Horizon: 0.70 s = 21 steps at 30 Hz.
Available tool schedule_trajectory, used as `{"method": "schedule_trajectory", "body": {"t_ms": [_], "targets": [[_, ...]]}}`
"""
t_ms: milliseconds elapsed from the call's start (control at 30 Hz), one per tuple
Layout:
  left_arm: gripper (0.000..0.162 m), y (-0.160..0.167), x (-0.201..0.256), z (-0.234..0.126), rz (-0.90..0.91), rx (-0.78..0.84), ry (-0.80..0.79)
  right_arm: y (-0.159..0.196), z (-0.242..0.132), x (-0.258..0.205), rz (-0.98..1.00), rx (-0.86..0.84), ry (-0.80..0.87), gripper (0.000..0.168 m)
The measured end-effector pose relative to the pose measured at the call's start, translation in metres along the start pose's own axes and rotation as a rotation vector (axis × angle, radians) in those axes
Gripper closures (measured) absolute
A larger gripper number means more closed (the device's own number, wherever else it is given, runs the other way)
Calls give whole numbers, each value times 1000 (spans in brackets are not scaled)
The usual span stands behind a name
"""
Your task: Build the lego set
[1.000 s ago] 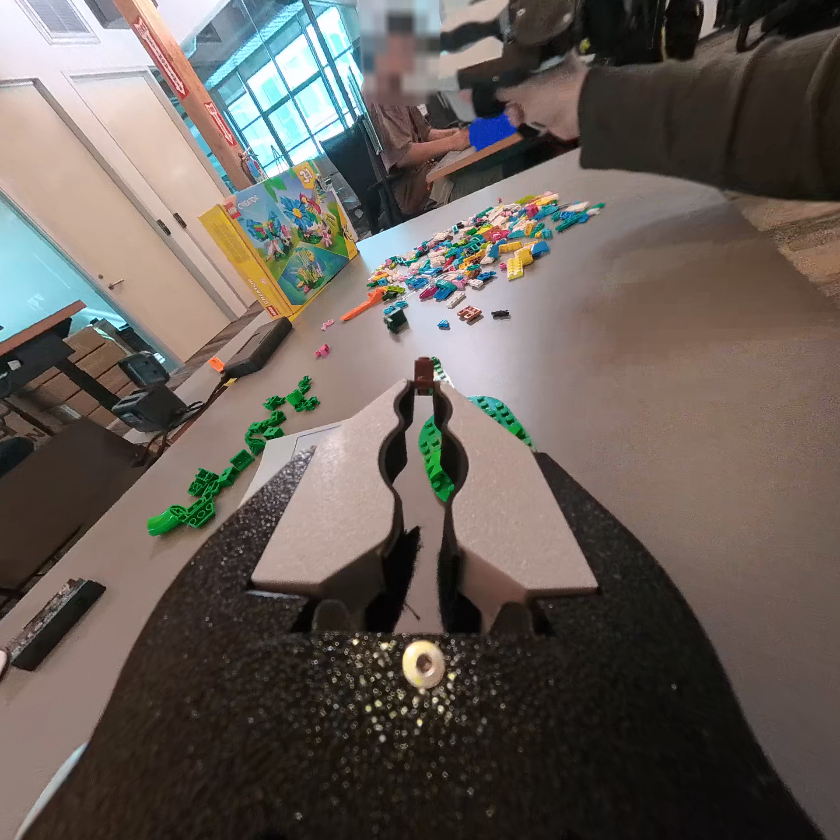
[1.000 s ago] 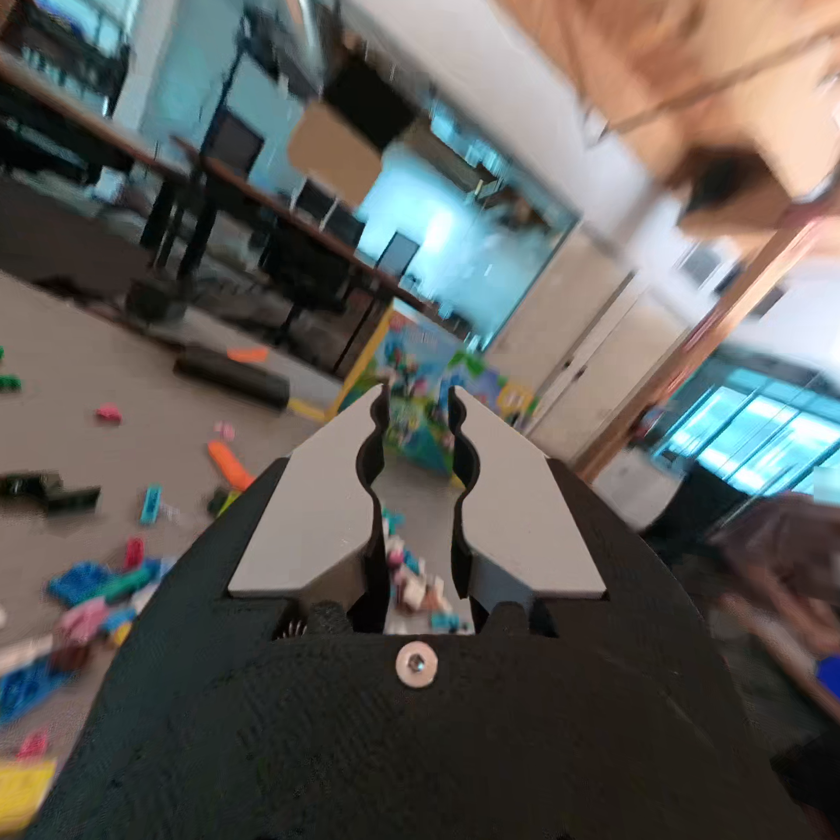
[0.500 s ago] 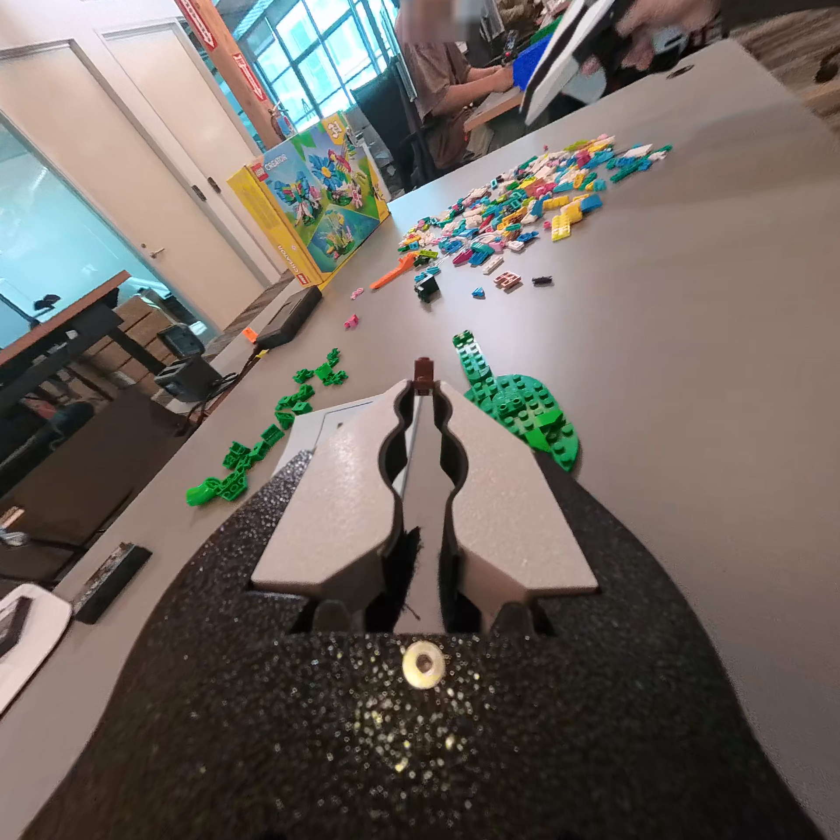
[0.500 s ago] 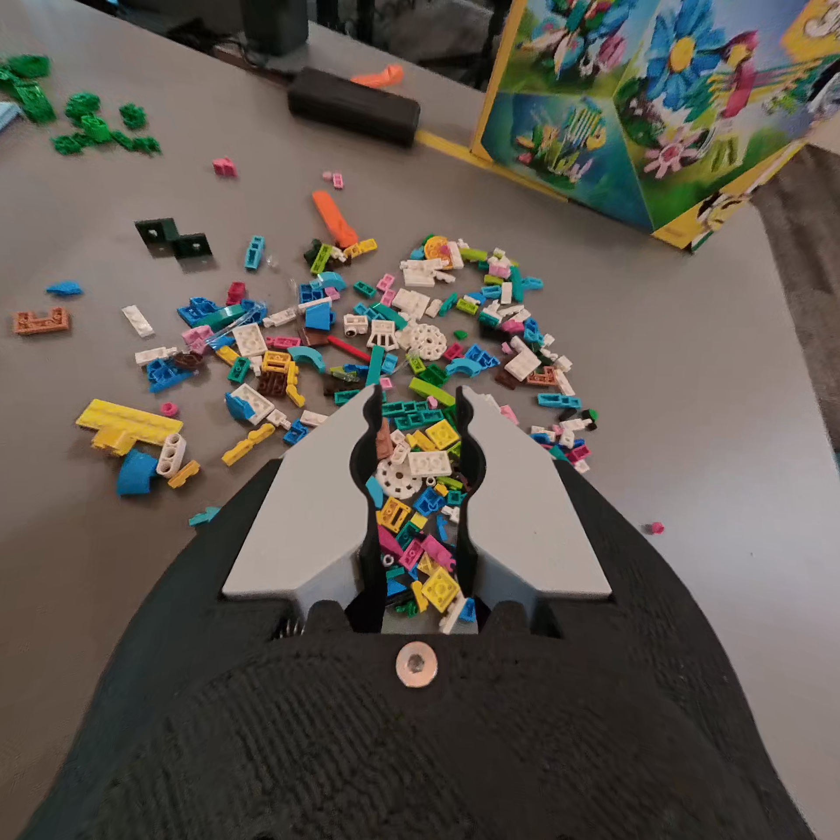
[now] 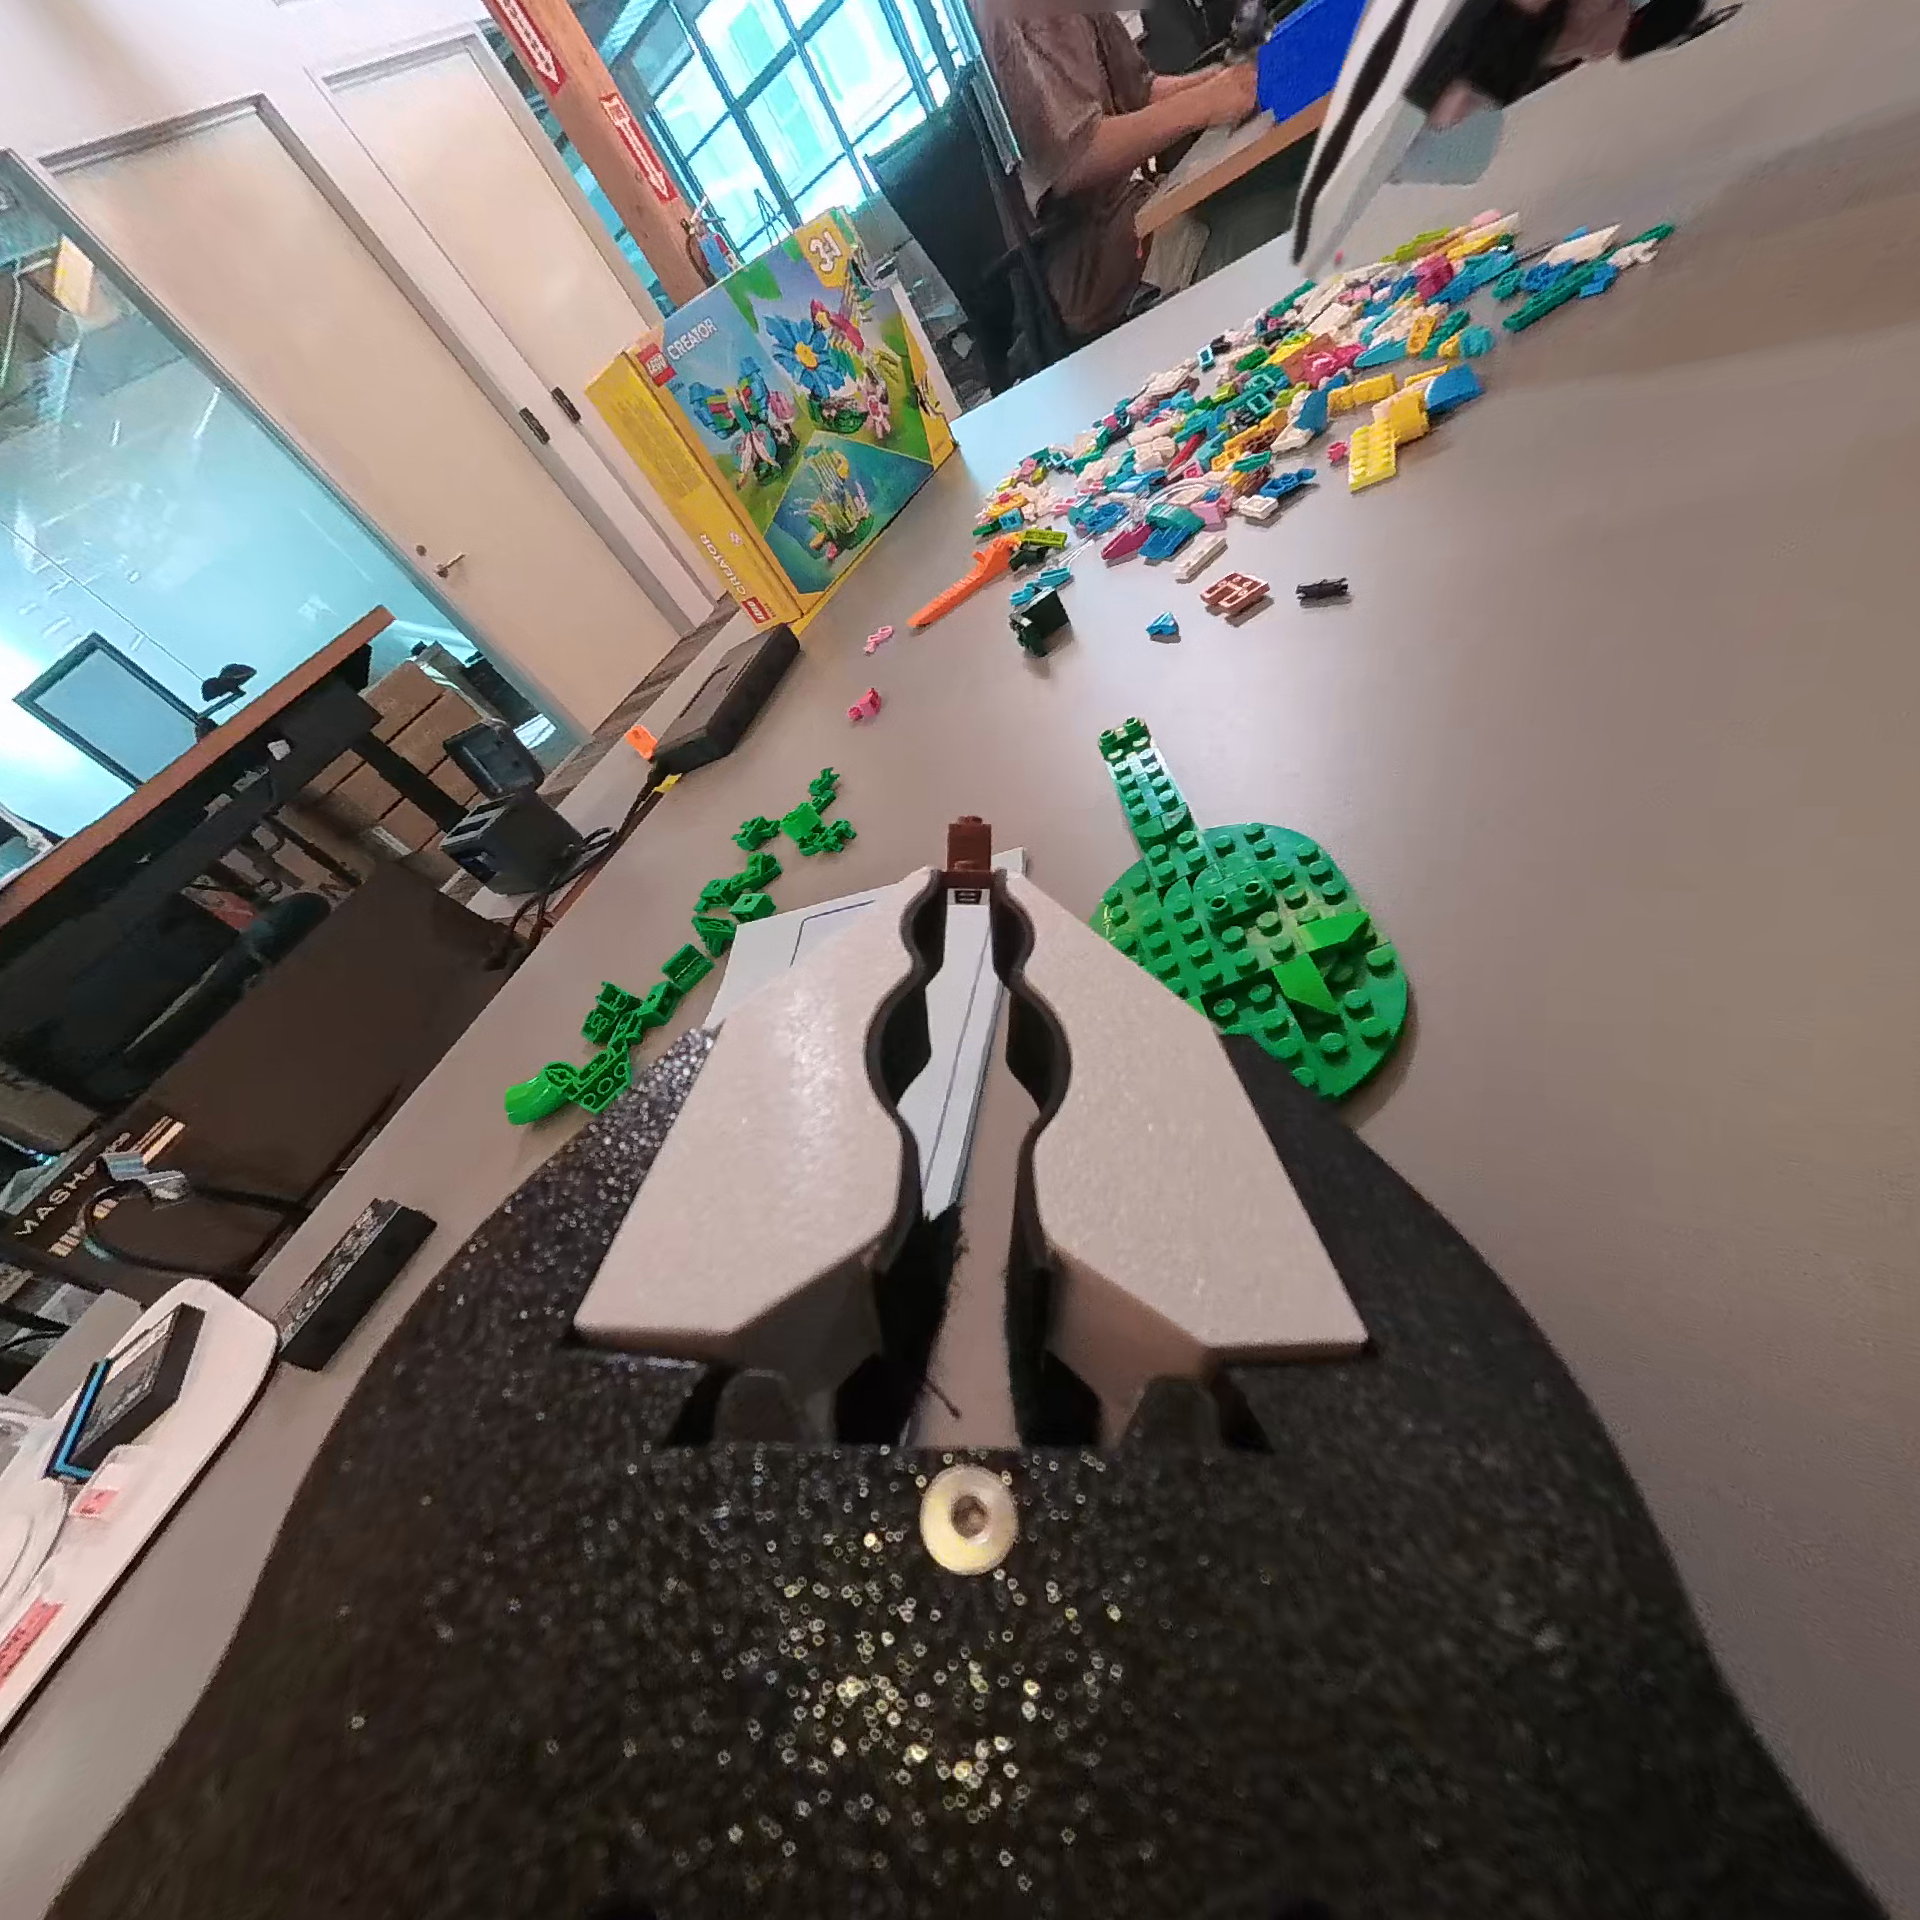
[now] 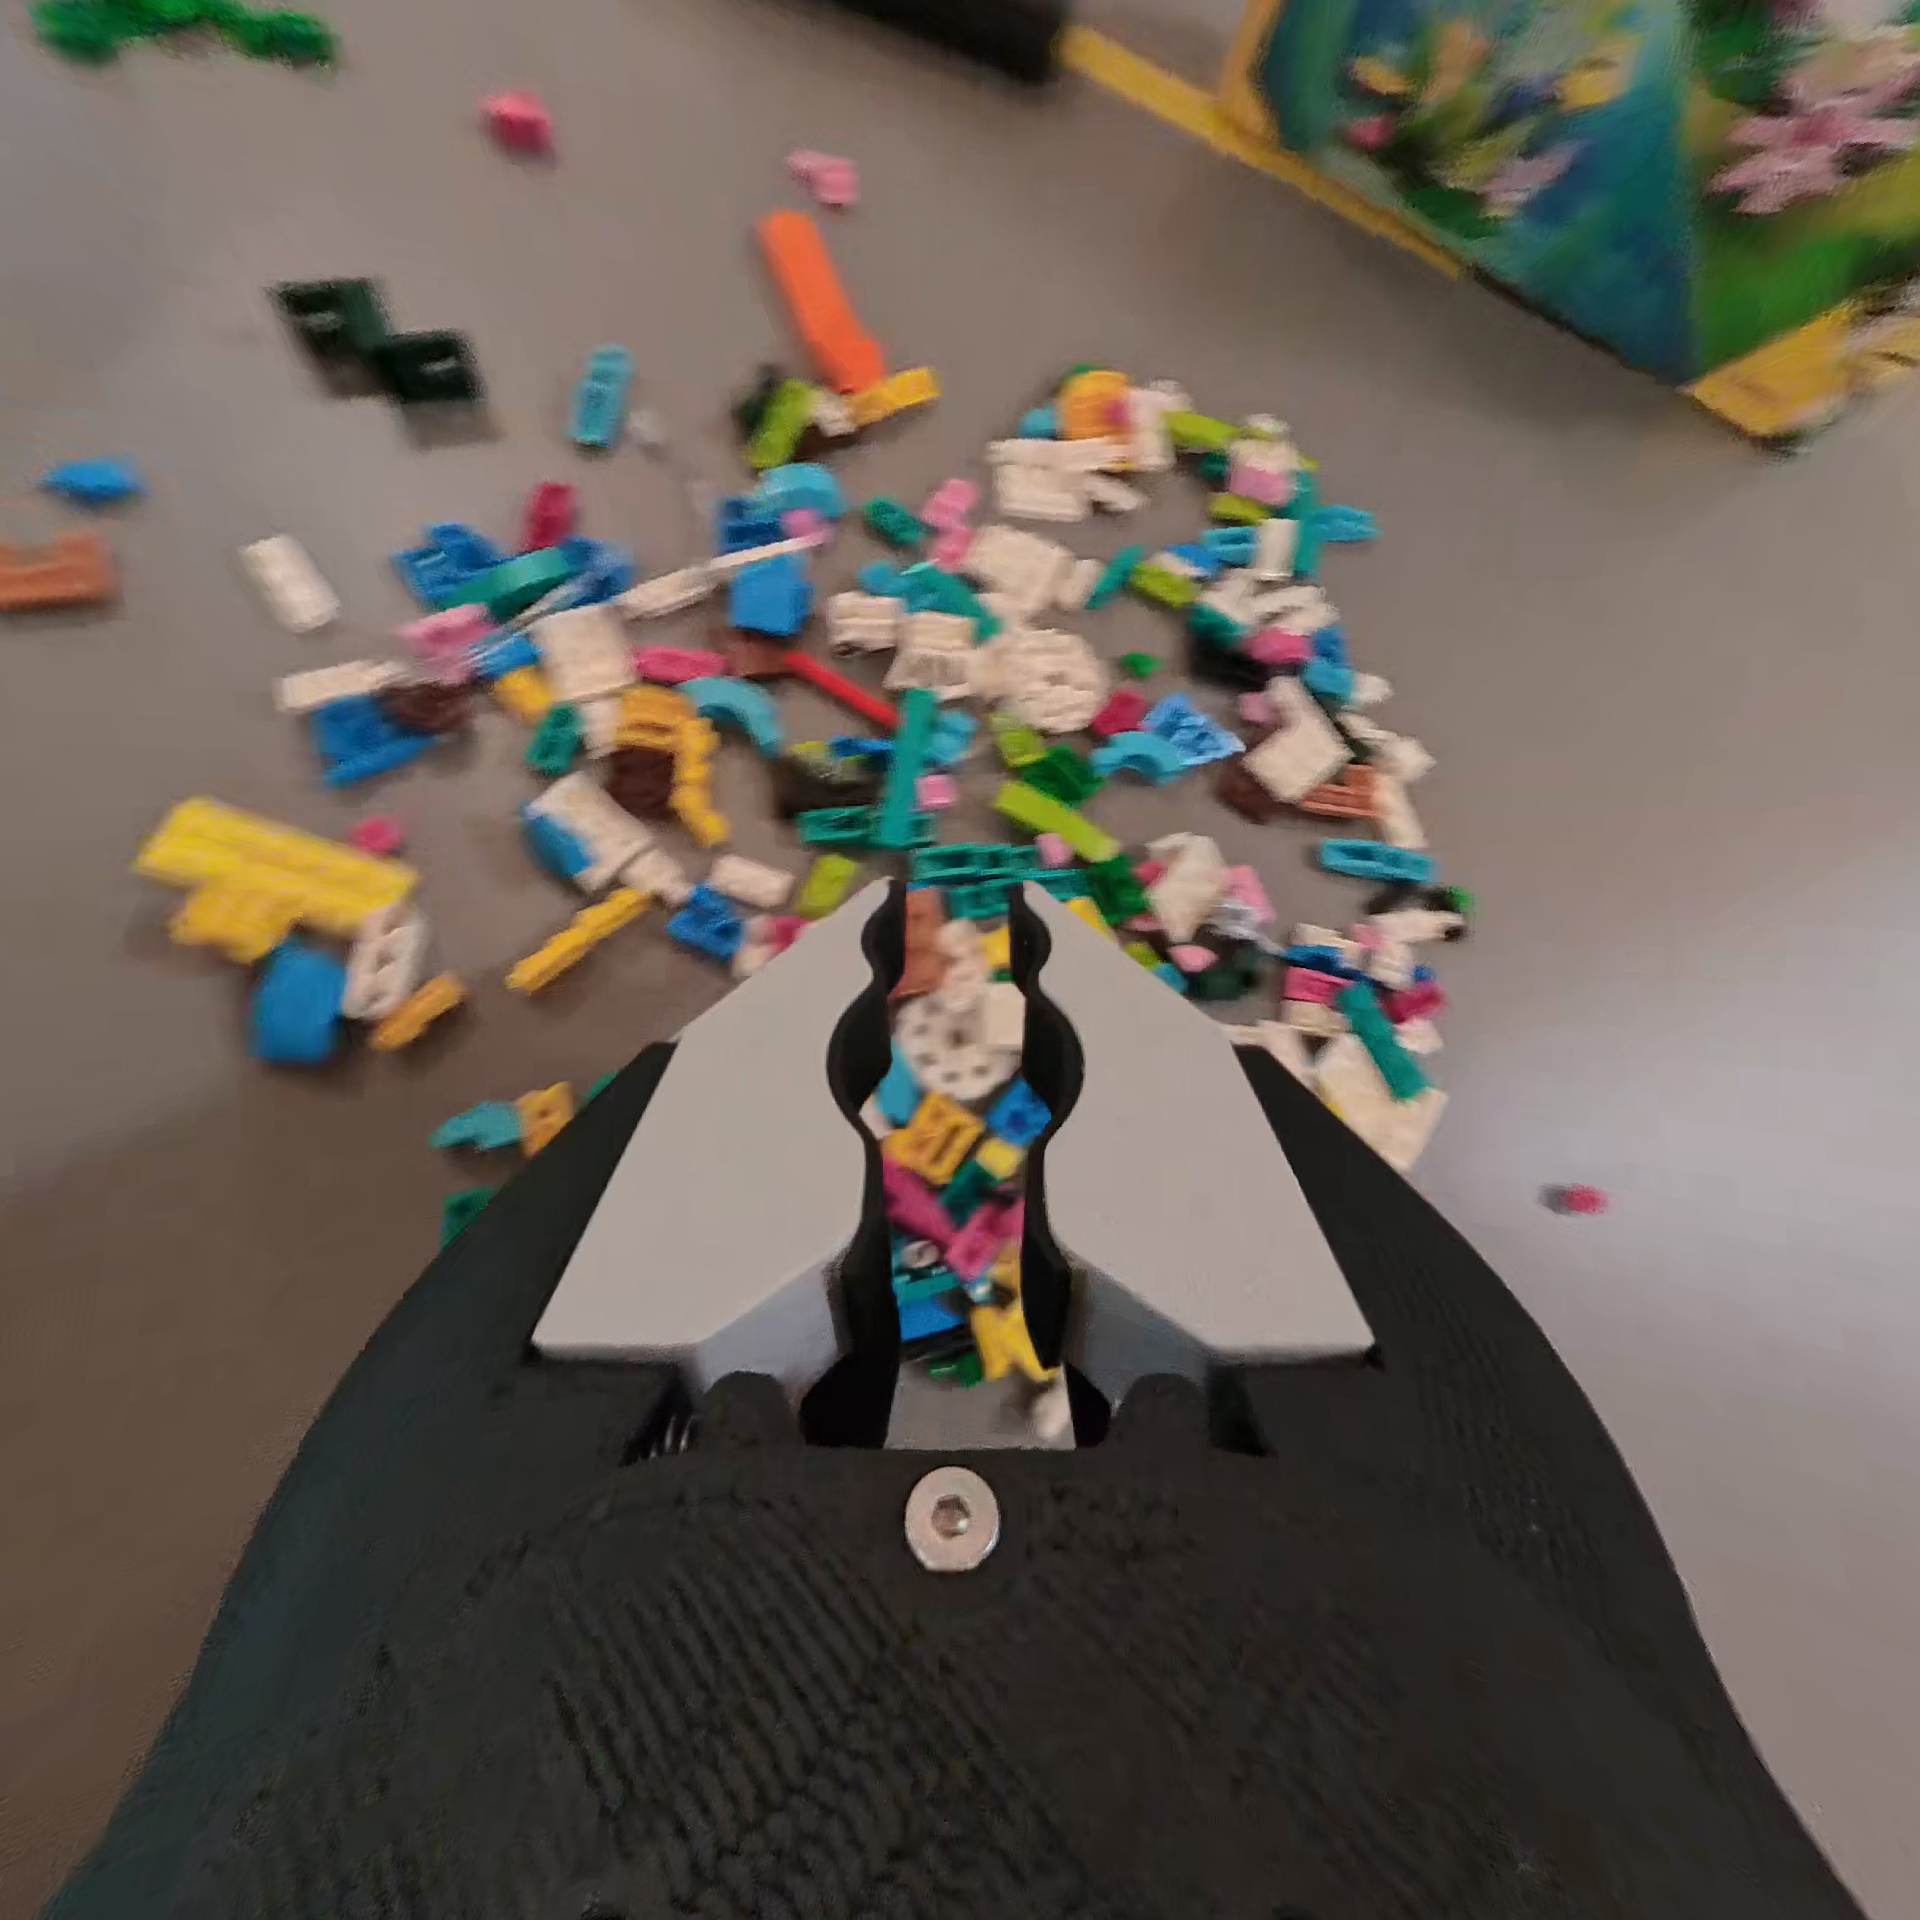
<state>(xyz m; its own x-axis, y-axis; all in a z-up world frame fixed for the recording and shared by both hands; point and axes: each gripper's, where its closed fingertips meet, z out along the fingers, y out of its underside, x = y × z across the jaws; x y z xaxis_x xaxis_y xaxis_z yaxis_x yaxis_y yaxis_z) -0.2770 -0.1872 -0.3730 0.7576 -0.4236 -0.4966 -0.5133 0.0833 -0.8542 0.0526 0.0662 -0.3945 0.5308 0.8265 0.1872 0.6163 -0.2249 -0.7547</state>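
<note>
now, left wrist view: left gripper (image 5: 968,871) pinching a small brown brick (image 5: 967,837) at its tips, green round plate (image 5: 1257,977) just beside on the table (image 5: 1558,935) | right wrist view – right gripper (image 6: 951,902) narrowly parted, empty, over the loose brick pile (image 6: 935,675) near the box (image 6: 1621,177) – blurred

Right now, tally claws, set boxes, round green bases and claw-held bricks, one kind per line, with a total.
claws: 2, left claw and right claw
set box: 1
round green base: 1
brown brick, held: 1
Total: 5
</note>
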Motion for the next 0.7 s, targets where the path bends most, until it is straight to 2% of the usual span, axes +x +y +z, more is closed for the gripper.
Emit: {"method": "schedule_trajectory", "body": {"t_ms": [133, 367, 433, 500, 567, 633, 700], "targets": [[156, 0, -3, 0, -8, 0, -14, -6, 7, 51, 47, 14, 128, 148], [156, 2, -9, 1, -21, -10, -43, 18, 24, 95, 109, -194, 83, 149], [156, 3, -11, 1, -25, -10, -50, 23, 26, 105, 151, -226, 99, 140], [156, 3, -13, 1, -33, -8, -60, 27, 28, 108, 192, -255, 83, 139], [156, 3, -16, 2, -51, -5, -63, 31, 27, 107, 210, -274, 59, 145], [156, 3, -18, 1, -70, 2, -64, 31, 25, 99, 208, -273, 1, 161], [156, 2, -18, 1, -68, 7, -65, 34, 22, 92, 202, -280, -43, 165]]}}
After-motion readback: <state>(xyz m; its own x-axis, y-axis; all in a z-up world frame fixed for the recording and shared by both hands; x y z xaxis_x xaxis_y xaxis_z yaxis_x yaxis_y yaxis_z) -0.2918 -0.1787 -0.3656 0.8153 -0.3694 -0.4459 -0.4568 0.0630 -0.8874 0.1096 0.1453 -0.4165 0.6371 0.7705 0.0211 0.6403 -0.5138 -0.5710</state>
